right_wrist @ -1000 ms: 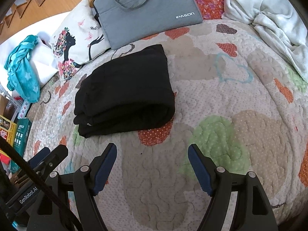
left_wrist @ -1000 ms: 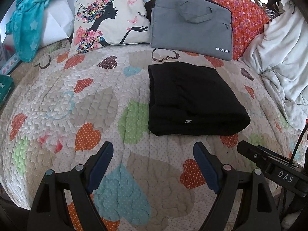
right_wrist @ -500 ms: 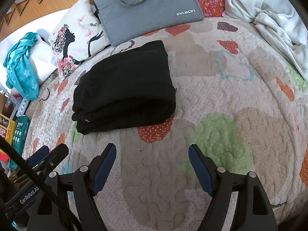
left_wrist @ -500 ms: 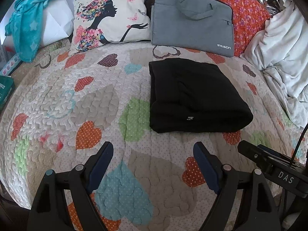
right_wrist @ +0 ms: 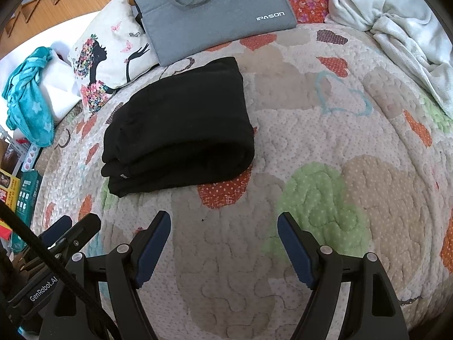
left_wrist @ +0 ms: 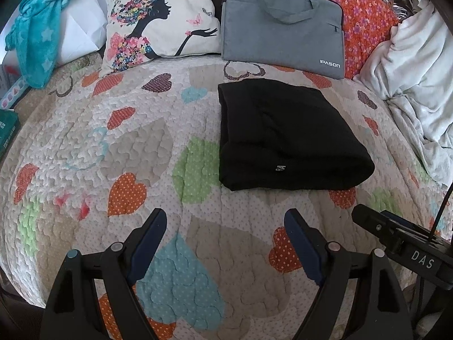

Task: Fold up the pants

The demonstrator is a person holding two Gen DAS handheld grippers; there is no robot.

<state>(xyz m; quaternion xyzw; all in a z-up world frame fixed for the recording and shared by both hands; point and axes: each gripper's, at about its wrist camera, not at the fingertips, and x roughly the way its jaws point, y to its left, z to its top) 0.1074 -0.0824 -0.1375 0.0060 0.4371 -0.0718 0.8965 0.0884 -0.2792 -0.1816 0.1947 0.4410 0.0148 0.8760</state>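
Black pants (left_wrist: pixel 286 136) lie folded into a thick rectangle on the heart-patterned quilt (left_wrist: pixel 119 147); they also show in the right wrist view (right_wrist: pixel 181 124). My left gripper (left_wrist: pixel 225 221) is open and empty, held above the quilt short of the pants' near edge. My right gripper (right_wrist: pixel 223 222) is open and empty, short of the pants and to their right. The right gripper's body (left_wrist: pixel 402 243) shows at the lower right of the left wrist view; the left gripper's body (right_wrist: pixel 56 243) shows at the lower left of the right wrist view.
A grey laptop bag (left_wrist: pixel 283 25) and a printed pillow (left_wrist: pixel 158 22) lean at the head of the bed behind the pants. A white blanket (left_wrist: pixel 419 65) is heaped on the right. A teal cloth (left_wrist: pixel 39 31) and boxes (right_wrist: pixel 25 198) lie at the left.
Both grippers have drawn back and risen slightly from the pants. The pants have not moved. Both grippers stay open.
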